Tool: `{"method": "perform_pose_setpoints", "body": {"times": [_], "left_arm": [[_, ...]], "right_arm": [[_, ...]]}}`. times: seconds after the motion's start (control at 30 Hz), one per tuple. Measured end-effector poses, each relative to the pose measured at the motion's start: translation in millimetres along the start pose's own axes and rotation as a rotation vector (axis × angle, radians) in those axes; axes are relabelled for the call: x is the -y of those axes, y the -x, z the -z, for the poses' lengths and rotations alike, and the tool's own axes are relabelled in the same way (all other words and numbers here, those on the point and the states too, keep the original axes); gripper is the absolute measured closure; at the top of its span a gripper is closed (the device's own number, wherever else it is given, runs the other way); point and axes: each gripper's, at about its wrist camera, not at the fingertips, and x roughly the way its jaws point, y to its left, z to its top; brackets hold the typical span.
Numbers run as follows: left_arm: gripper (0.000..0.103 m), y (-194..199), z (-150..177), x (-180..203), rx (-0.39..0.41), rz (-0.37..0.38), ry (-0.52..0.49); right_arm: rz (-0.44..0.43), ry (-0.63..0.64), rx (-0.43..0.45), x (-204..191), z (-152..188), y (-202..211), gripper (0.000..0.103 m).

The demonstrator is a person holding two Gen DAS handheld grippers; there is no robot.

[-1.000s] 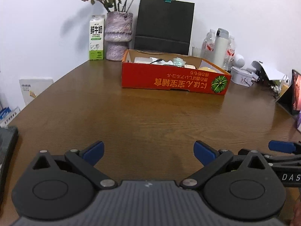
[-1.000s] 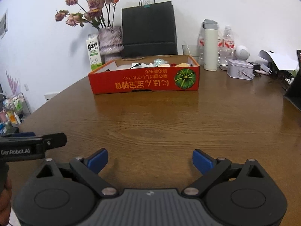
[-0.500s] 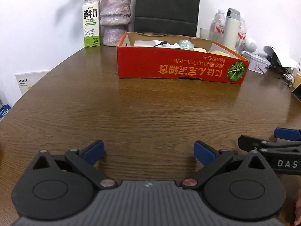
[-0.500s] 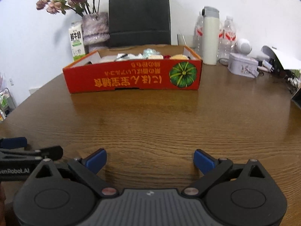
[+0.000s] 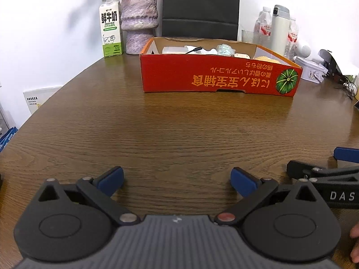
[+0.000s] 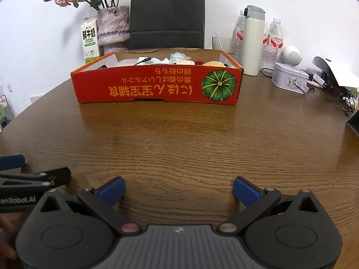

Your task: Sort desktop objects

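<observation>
Bright, sharp, fisheye-warped edges

The red cardboard box (image 6: 157, 87) sits flat on the far half of the table, open on top, orange lettering upside down and a green pumpkin printed at its right end. Inside lie white paper, a black cable (image 6: 143, 61), pale green wrapping and something yellow.

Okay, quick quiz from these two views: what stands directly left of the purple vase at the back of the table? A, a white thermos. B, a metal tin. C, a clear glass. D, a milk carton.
D: the milk carton stands just left of the purple vase, behind the red box; the thermos and tin sit on the far right.
</observation>
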Motion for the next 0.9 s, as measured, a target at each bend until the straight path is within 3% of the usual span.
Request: {"method": "perform_pose_setpoints", "body": {"times": [0.9], "left_arm": [[0.0, -2.5, -2.0, -2.1, 0.0, 0.017, -0.012]], "right_arm": [[-0.001, 0.001, 0.001, -0.6, -0.2, -0.8, 0.0]]}}
